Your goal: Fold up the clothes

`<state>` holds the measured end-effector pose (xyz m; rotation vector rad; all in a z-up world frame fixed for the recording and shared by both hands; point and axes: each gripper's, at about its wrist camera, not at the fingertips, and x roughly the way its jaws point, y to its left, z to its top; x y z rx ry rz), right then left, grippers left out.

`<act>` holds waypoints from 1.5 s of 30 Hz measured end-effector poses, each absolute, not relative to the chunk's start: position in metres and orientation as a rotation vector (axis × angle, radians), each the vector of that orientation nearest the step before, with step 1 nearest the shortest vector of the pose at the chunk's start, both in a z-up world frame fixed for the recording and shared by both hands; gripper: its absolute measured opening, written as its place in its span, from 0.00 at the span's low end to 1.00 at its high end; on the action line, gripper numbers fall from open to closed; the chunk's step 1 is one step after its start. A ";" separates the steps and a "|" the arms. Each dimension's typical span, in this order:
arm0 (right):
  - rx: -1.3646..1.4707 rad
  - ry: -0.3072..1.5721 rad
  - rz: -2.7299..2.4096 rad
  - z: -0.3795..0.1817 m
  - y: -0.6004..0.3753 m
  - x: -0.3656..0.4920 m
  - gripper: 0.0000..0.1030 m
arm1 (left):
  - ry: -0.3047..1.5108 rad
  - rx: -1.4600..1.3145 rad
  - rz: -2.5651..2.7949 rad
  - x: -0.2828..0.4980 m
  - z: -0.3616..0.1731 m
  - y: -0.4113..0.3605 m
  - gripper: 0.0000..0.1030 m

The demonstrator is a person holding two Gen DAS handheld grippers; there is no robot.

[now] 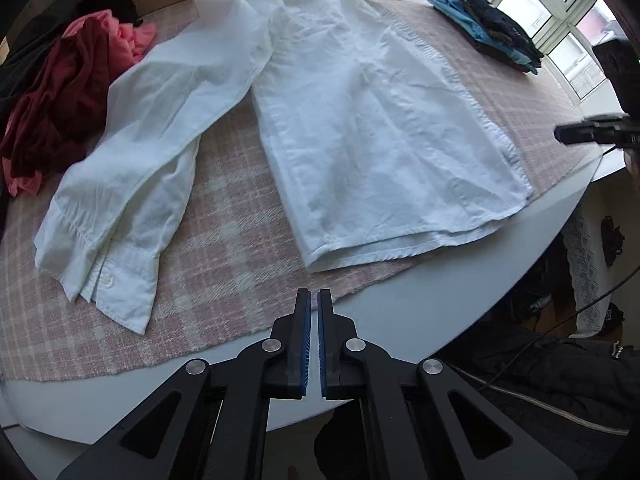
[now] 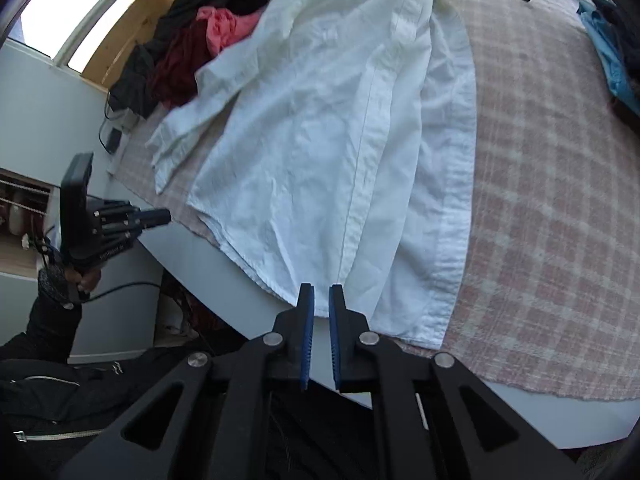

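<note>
A white long-sleeved shirt (image 1: 360, 120) lies flat on a pink plaid cloth (image 1: 224, 248), hem toward me. One part of it is folded over its body, and a sleeve (image 1: 132, 184) stretches out to the left. My left gripper (image 1: 314, 293) hovers over the table edge just short of the hem, its blue pads nearly together with nothing between them. In the right wrist view the shirt (image 2: 320, 140) fills the middle. My right gripper (image 2: 321, 288) sits at the hem's near corner with a narrow slit between its pads, holding nothing.
A heap of dark red, pink and black clothes (image 1: 60, 100) lies at the far left. A folded stack of dark and blue garments (image 1: 488, 28) rests by the windows. The white round table rim (image 1: 440, 300) curves close by. A hand (image 2: 84, 280) holds the left gripper (image 2: 152, 218).
</note>
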<state>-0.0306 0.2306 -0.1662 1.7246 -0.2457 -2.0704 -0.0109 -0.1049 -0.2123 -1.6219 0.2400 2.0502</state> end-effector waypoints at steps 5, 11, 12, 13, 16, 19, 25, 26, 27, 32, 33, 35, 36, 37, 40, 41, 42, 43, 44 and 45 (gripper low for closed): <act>1.566 -0.133 -2.258 -0.120 0.254 -0.097 0.24 | 0.068 -1.493 1.991 -0.020 -0.190 -0.013 0.19; 1.547 -0.107 -2.262 -0.148 0.263 -0.224 0.39 | 0.049 -1.522 1.986 -0.037 -0.200 0.068 0.28; 1.552 -0.115 -2.250 -0.156 0.264 -0.244 0.39 | 0.050 -1.552 1.991 -0.041 -0.207 0.076 0.28; 1.559 -0.129 -2.232 -0.164 0.264 -0.262 0.39 | 0.036 -1.583 1.992 -0.045 -0.214 0.080 0.28; 1.589 -0.167 -2.154 -0.191 0.256 -0.308 0.39 | -0.009 -1.674 1.993 -0.057 -0.237 0.092 0.28; 1.601 -0.173 -2.090 -0.211 0.242 -0.340 0.39 | -0.070 -1.729 1.995 -0.062 -0.247 0.089 0.26; 1.653 -0.032 -2.037 -0.238 0.216 -0.374 0.40 | -0.102 -1.783 2.020 -0.066 -0.257 0.085 0.07; 1.646 0.002 -2.024 -0.238 0.213 -0.373 0.39 | -0.113 -1.788 2.018 -0.066 -0.258 0.083 0.03; 1.638 0.039 -2.011 -0.238 0.209 -0.372 0.38 | -0.128 -1.792 2.014 -0.067 -0.260 0.082 0.02; 1.559 0.234 -1.973 -0.214 0.193 -0.359 0.07 | -0.262 -1.794 1.968 -0.071 -0.259 0.072 0.01; 1.546 0.254 -1.981 -0.208 0.193 -0.358 0.07 | -0.297 -1.786 1.960 -0.071 -0.258 0.069 0.01; 1.509 0.315 -2.003 -0.198 0.193 -0.359 0.07 | -0.368 -1.764 1.929 -0.070 -0.256 0.063 0.01; 1.503 0.348 -2.024 -0.198 0.193 -0.362 0.07 | -0.394 -1.761 1.917 -0.069 -0.255 0.061 0.01; 1.497 0.381 -2.044 -0.197 0.193 -0.366 0.07 | -0.375 -1.797 1.922 -0.070 -0.259 0.061 0.02; 1.538 0.478 -2.032 -0.212 0.189 -0.375 0.19 | -0.303 -1.864 1.954 -0.069 -0.264 0.059 0.03; 1.529 0.475 -2.026 -0.211 0.190 -0.370 0.28 | -0.325 -1.854 1.954 -0.067 -0.260 0.056 0.03; 1.519 0.472 -2.021 -0.209 0.190 -0.366 0.30 | -0.347 -1.823 1.952 -0.064 -0.253 0.054 0.08; 1.510 0.469 -2.015 -0.208 0.191 -0.361 0.30 | -0.361 -1.795 1.951 -0.061 -0.247 0.054 0.13; 1.501 0.466 -2.009 -0.206 0.192 -0.356 0.30 | -0.327 -1.787 1.965 -0.060 -0.243 0.059 0.25; 1.492 0.463 -2.003 -0.204 0.192 -0.352 0.31 | -0.294 -1.779 1.979 -0.058 -0.239 0.064 0.31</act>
